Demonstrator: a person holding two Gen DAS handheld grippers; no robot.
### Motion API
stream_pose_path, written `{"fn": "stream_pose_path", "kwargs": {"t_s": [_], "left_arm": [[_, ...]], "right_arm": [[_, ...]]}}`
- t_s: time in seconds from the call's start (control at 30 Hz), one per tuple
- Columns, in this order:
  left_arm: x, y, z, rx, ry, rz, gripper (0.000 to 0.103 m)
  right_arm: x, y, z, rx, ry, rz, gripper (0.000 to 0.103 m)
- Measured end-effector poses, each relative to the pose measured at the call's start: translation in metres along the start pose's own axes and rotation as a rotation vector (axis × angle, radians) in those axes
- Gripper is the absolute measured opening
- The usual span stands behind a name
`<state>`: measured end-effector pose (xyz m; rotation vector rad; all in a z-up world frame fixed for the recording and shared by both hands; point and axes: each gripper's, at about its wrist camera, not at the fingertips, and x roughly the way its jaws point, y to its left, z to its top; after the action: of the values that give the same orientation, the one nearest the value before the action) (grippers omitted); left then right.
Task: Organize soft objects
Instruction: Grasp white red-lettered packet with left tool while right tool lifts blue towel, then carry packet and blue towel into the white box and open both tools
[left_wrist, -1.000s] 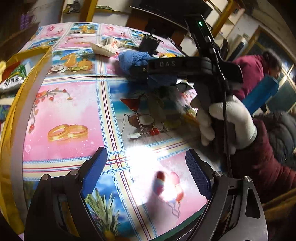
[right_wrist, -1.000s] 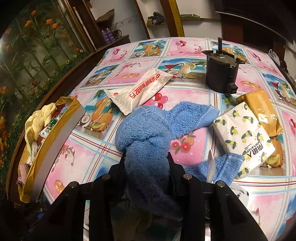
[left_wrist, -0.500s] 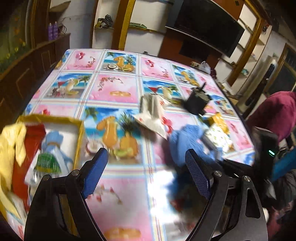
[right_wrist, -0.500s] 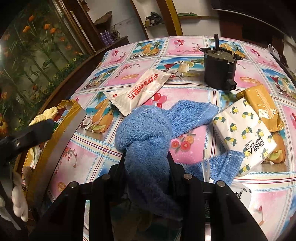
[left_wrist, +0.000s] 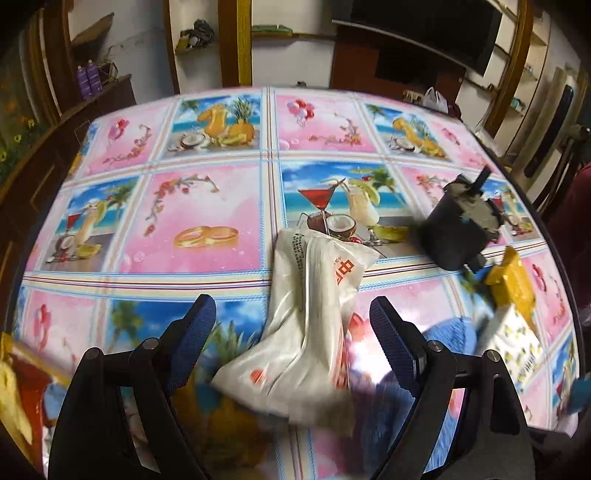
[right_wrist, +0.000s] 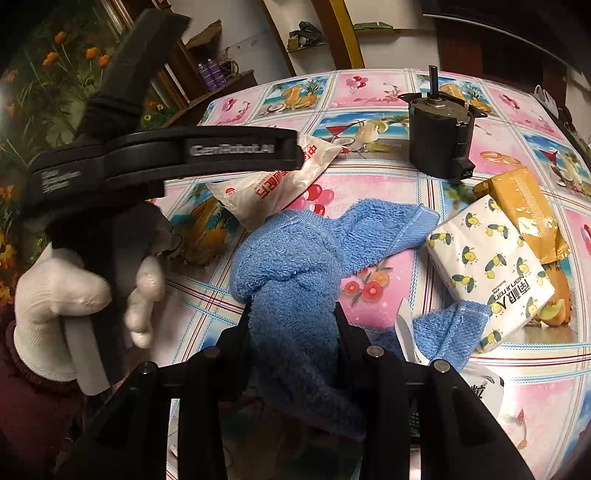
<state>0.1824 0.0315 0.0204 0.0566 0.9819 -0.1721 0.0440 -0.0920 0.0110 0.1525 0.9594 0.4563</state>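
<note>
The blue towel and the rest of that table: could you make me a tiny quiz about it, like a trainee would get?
1. True or false: the right gripper is shut on the blue towel.
2. What lies between the open fingers of the left gripper: A) the white packet, B) the black motor, C) the lemon-print tissue pack?
3. Which soft thing is partly under the lemon-print tissue pack?

Key: 1 true; 2 A; 3 an end of the blue towel.
</note>
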Motion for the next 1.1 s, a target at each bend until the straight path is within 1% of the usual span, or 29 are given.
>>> {"fn": "stream_pose_path", "kwargs": {"t_s": [0.1,0.17,0.2,0.23,0.27,0.33,0.37,0.43,0.47,0.53,0.6,0.7,0.8,0.87,0.97,1.03,1.1], "left_arm": [[0.022,-0.008,0.001,0.031,0.043,0.033,0.086],[0.023,-0.01,-0.001,0.032,0.025,0.041,0.086],[0.023,-0.01,-0.001,0.029,0.025,0.039,0.08],[0.02,-0.01,-0.001,0.03,0.027,0.039,0.062],[0.017,-0.011,0.001,0.034,0.035,0.042,0.052],[0.013,-0.008,0.001,0.01,0.065,0.0,0.046],[0.009,-0.007,0.0,0.005,0.066,-0.009,0.044],[0.0,-0.003,-0.004,-0.01,0.056,-0.026,0.044],[-0.006,0.0,-0.007,-0.028,0.049,-0.047,0.044],[-0.02,0.005,-0.013,-0.059,0.031,-0.096,0.044],[-0.038,0.008,-0.021,-0.073,0.01,-0.127,0.044],[-0.071,0.01,-0.036,-0.068,-0.029,-0.157,0.044],[-0.111,0.018,-0.056,-0.073,-0.081,-0.193,0.044],[-0.14,0.03,-0.071,-0.095,-0.111,-0.226,0.044],[-0.18,0.052,-0.097,-0.135,-0.153,-0.249,0.044],[-0.202,0.072,-0.115,-0.176,-0.18,-0.249,0.044],[-0.222,0.097,-0.132,-0.234,-0.208,-0.231,0.044]], "right_arm": [[0.001,0.002,0.001,-0.002,-0.003,-0.003,0.037],[0.004,0.003,0.003,-0.004,-0.004,-0.006,0.037],[0.004,0.004,0.003,-0.004,-0.005,-0.007,0.037],[0.004,0.004,0.003,-0.004,-0.006,-0.008,0.037],[0.004,0.004,0.003,-0.004,-0.008,-0.008,0.037],[0.005,0.005,0.003,-0.001,-0.012,-0.006,0.037],[0.005,0.005,0.003,-0.002,-0.012,-0.006,0.037],[0.005,0.005,0.002,-0.007,-0.012,-0.006,0.037],[0.004,0.005,0.001,-0.01,-0.013,-0.003,0.036],[0.003,0.004,0.0,-0.002,-0.013,0.018,0.036],[0.003,0.004,-0.001,-0.001,-0.009,0.047,0.035],[0.002,0.009,-0.003,-0.014,-0.016,0.062,0.035],[-0.003,0.011,-0.003,-0.02,-0.039,0.072,0.035],[-0.008,0.012,-0.004,-0.026,-0.061,0.066,0.035],[-0.013,0.014,-0.006,-0.038,-0.088,0.051,0.035],[-0.015,0.017,-0.009,-0.041,-0.095,0.052,0.035],[-0.015,0.023,-0.012,-0.057,-0.097,0.042,0.035]]}}
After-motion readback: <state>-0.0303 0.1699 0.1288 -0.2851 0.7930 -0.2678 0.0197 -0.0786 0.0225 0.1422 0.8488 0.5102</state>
